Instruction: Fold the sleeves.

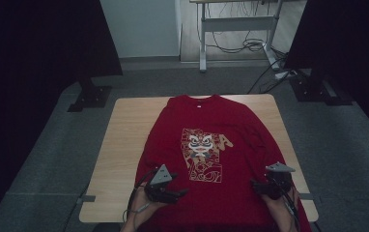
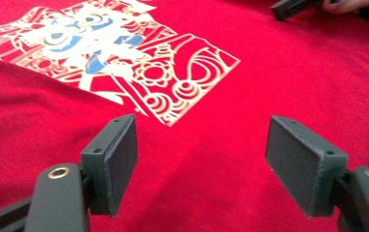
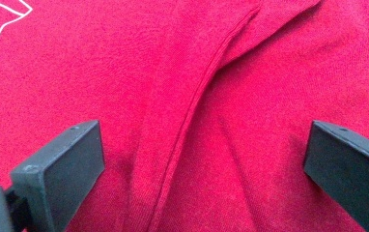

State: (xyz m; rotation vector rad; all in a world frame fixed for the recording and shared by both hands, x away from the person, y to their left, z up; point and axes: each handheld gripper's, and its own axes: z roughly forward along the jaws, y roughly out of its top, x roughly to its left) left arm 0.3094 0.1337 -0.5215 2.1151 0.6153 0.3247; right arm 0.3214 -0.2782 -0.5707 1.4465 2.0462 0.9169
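— Both my grippers, left (image 1: 185, 192) and right (image 1: 254, 186), hover at the bottom of the frame, jaws open, gripping nothing.

— And the shirt (image 1: 211, 159)?

— Spread flat mid-bench (image 1: 124, 140), sides tucked in; folding it lengthwise looks left to do.

Light wooden rectangular table (image 1: 124, 145) on grey carpet floor (image 1: 42, 159). Red cotton T-shirt (image 1: 231, 125) lies front up along table middle, collar at far edge, hem hanging over near edge. Cream and blue lion-dance print (image 1: 203, 153) on chest. Left gripper (image 1: 185, 193), grey three-cornered plate on top, over near-left part of shirt, jaws pointing right. Right gripper (image 1: 253, 185) over near-right part, jaws pointing left. Person's forearms enter from near edge. Black panels far left and far right; white desk frame (image 1: 235, 24) with cables beyond.
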